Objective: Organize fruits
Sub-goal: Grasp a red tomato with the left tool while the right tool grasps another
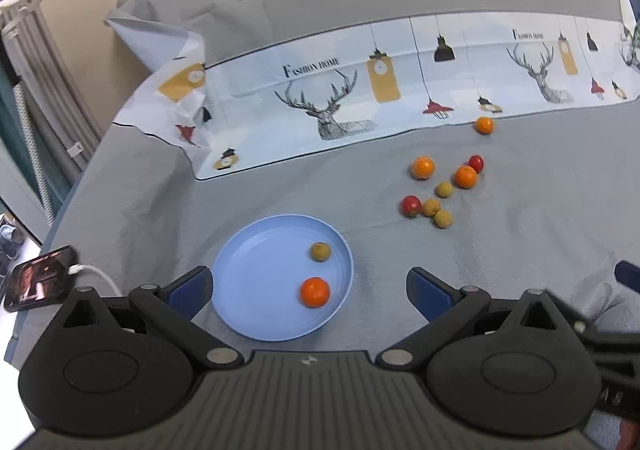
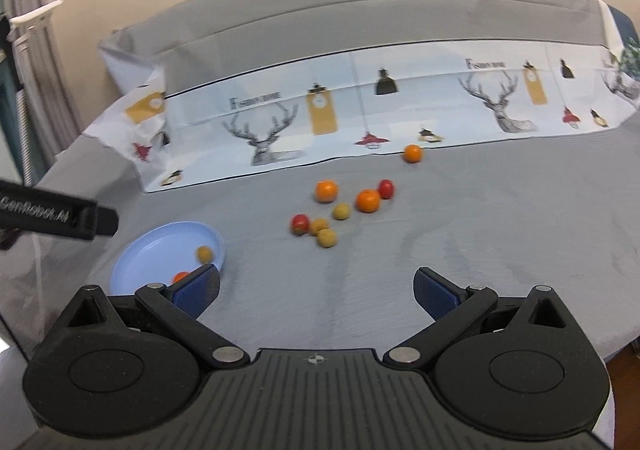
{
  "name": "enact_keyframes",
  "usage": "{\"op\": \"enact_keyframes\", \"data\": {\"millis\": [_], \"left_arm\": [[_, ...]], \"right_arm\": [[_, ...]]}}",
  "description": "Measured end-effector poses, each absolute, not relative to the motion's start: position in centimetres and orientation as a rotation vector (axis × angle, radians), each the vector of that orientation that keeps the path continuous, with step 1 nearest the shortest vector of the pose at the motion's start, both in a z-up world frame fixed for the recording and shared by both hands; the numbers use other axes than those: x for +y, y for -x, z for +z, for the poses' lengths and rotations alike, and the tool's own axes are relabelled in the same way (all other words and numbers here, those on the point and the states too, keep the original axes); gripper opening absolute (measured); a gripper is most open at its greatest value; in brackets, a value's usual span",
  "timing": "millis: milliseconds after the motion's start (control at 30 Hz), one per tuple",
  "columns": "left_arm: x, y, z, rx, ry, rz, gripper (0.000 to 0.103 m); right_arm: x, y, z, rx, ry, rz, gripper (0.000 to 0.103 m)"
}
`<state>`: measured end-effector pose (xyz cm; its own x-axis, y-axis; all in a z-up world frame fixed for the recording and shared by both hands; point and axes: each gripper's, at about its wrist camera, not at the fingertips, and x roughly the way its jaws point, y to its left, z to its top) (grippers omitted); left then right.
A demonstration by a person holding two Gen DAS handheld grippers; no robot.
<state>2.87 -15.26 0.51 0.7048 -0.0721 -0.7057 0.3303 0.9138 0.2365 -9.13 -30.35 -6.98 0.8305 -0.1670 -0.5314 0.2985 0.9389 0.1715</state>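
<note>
A light blue plate [image 1: 248,274] lies on the grey cloth and holds an orange [image 1: 315,292] and a small tan fruit [image 1: 320,251]. My left gripper [image 1: 308,292] is open and empty just above the plate's near side. Loose fruit lies beyond to the right: oranges [image 1: 423,167], red tomatoes [image 1: 411,206] and tan fruits [image 1: 443,218]. In the right wrist view the plate [image 2: 160,246] is at the left and the loose fruit cluster [image 2: 340,210] is ahead. My right gripper [image 2: 316,290] is open and empty over bare cloth, short of the cluster.
A printed cloth with deer and lamps [image 1: 360,90] runs along the back, one orange [image 1: 484,125] at its edge. A phone on a white cable [image 1: 38,284] lies at the table's left edge. The left gripper's body [image 2: 56,216] shows at the left of the right wrist view.
</note>
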Motion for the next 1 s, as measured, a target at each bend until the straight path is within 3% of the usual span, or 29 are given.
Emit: {"op": "enact_keyframes", "data": {"millis": [400,667,1000], "left_arm": [[-21.9,-12.3,-5.8,0.976,-0.32,-0.344,0.103],[-27.6,-20.1,-11.6,1.014,-0.397,-0.357,0.103],[-30.4,-25.9,-17.8,1.057,-0.549,-0.363,0.103]], "right_arm": [[-37.5,0.0,-13.2,0.542,-0.182,-0.404,0.102],[-43.6,-8.1,-19.9,0.615,-0.2,-0.419,0.102],[-47.6,-16.5,-22.9,0.631,-0.174,-0.419,0.102]]}}
